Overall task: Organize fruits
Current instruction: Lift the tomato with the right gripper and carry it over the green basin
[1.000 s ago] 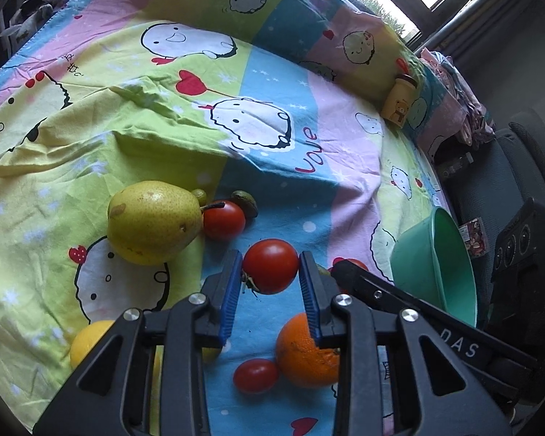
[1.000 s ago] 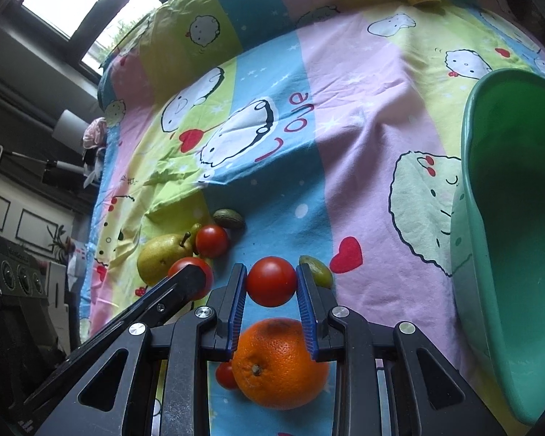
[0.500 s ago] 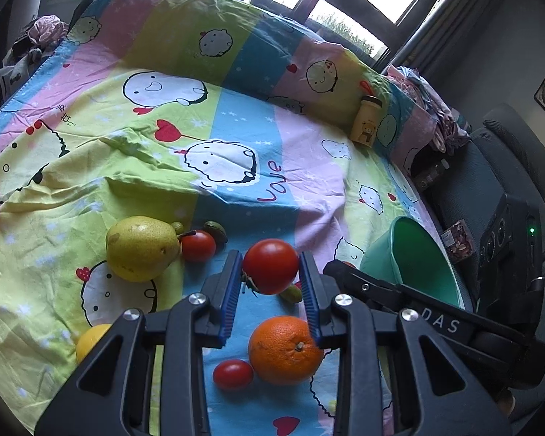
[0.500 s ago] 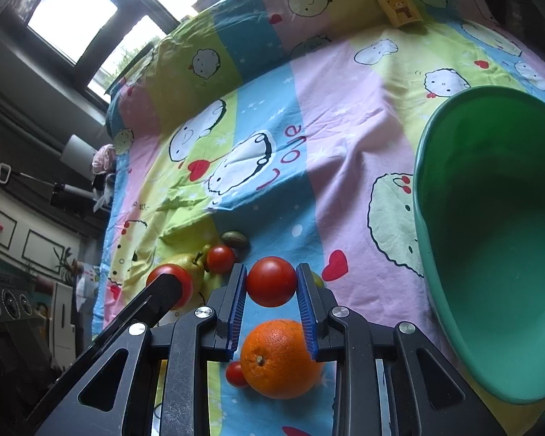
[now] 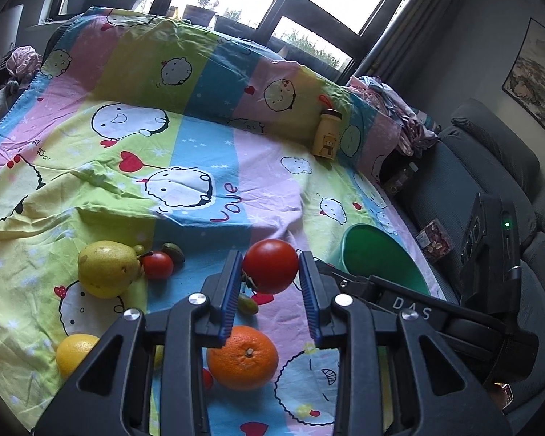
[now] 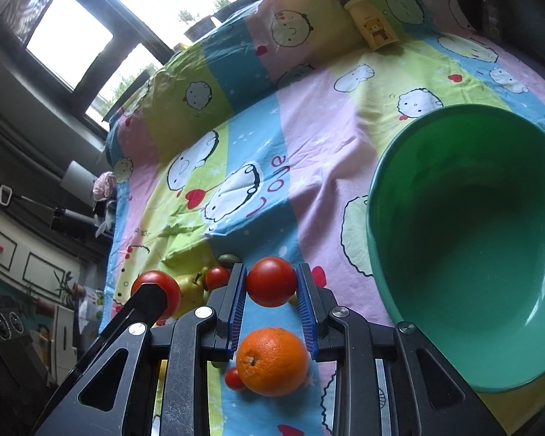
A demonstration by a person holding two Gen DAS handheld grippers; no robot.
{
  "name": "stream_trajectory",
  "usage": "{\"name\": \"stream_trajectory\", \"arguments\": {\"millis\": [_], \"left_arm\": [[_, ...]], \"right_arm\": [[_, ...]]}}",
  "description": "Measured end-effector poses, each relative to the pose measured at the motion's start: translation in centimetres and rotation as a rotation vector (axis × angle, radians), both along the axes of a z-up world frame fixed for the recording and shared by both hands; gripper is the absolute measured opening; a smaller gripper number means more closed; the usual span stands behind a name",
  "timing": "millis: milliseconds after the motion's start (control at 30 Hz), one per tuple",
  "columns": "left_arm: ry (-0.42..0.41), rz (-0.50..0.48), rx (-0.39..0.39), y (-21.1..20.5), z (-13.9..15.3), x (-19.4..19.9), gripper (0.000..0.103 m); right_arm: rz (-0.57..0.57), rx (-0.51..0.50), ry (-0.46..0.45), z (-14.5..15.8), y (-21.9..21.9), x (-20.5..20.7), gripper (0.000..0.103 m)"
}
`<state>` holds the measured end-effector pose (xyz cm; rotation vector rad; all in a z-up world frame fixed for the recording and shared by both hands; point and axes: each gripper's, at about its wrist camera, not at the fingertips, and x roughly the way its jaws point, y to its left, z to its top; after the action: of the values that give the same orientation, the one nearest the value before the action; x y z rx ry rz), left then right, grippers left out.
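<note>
While clamped in each tool [image 5: 270,272], both tomatoes [image 6: 271,281] look glossy red.

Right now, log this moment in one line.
left tool: shut on tomato | right tool: shut on tomato | bowl: empty

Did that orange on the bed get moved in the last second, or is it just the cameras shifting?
No. The orange still lies on the sheet by the small tomato, as before. Only the view changed.
</note>
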<state>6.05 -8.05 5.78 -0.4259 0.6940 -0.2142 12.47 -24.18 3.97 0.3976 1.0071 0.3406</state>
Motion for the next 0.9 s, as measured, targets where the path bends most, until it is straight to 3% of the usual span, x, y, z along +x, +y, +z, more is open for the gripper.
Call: {"name": "stream_trajectory", "arguments": {"millis": [333, 700, 900], "left_arm": [[-0.033, -0.067, 0.022, -2.6, 1.1, 0.3, 0.031], [-0.042, -0.162, 0.118, -6.0, 3.4, 2.9, 0.031], [-0.053, -0.208, 0.104, -7.3, 2.8, 3.4, 0.032]], "right_arm": [[-0.085, 0.0, -0.031, 0.9, -2.4, -0.6, 0.03], [-0.202, 0.011, -0.064, 1.8, -5.7, -0.9, 0.03], [-0.278, 0.014, -0.065, 1.8, -7.8, -1.2, 0.03]]}}
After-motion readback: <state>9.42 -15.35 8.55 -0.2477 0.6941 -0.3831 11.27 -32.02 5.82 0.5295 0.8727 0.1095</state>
